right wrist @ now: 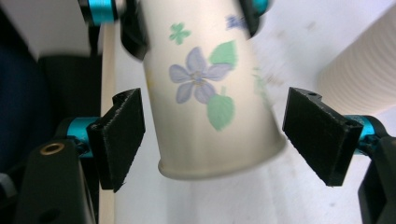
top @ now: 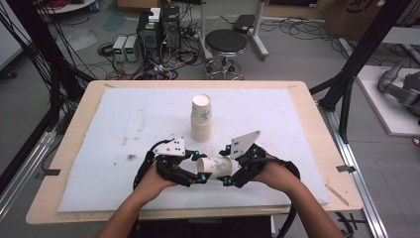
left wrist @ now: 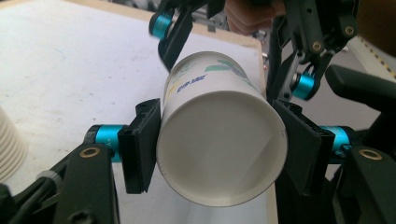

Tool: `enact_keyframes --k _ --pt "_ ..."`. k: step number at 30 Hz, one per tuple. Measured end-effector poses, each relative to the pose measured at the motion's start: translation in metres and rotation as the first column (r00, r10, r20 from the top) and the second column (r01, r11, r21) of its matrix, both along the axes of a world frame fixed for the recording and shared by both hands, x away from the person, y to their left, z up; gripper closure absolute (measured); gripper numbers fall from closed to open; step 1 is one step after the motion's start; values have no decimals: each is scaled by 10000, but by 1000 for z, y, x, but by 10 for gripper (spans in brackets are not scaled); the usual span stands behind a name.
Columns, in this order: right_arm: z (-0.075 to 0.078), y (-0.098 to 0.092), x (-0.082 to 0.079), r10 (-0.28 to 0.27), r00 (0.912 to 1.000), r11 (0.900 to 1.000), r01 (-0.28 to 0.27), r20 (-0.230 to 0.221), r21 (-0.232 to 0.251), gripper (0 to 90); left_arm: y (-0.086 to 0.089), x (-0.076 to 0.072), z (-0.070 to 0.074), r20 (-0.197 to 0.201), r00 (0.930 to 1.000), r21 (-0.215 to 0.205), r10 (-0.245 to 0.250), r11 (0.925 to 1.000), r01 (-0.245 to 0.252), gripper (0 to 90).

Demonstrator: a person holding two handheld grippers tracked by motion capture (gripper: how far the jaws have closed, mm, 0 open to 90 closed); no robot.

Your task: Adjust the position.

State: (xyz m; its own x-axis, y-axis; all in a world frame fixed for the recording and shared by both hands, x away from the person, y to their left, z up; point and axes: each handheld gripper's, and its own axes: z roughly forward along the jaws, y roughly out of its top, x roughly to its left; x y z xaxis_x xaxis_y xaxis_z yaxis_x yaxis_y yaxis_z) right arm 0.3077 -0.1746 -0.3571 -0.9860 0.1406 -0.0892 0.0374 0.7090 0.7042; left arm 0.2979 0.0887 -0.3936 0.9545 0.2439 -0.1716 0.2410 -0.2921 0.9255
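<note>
One paper cup [top: 214, 166] lying sideways, mouth toward left hand-held gripper [top: 194, 171] clamping rim; right hand-held gripper [top: 229, 174] wide.

I see the left gripper [top: 199, 174] and right gripper [top: 224, 174] at both ends of a lying paper cup [top: 214, 166], near a cup stack [top: 201, 118]
</note>
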Motion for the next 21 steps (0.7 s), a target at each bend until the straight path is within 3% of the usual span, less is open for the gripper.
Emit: enact_keyframes --k 3,7,12,21 --pt "2 -9 0 -224 9997 9956 228 -53 907 217 7 1 -1 88 9995 -359 290 9989 -287 357" --pt "4 -17 -2 -587 9983 9843 585 -33 1668 217 17 2 -3 160 9976 -996 676 9929 -657 358" --pt "-2 -28 -4 -1242 9920 9509 1259 -239 2828 218 23 2 -6 195 9966 -1152 802 9903 -774 358" --pt "-34 -39 -14 -2232 9733 8892 2255 -526 3980 218 29 0 -9 289 9959 -1695 859 9823 -798 357"
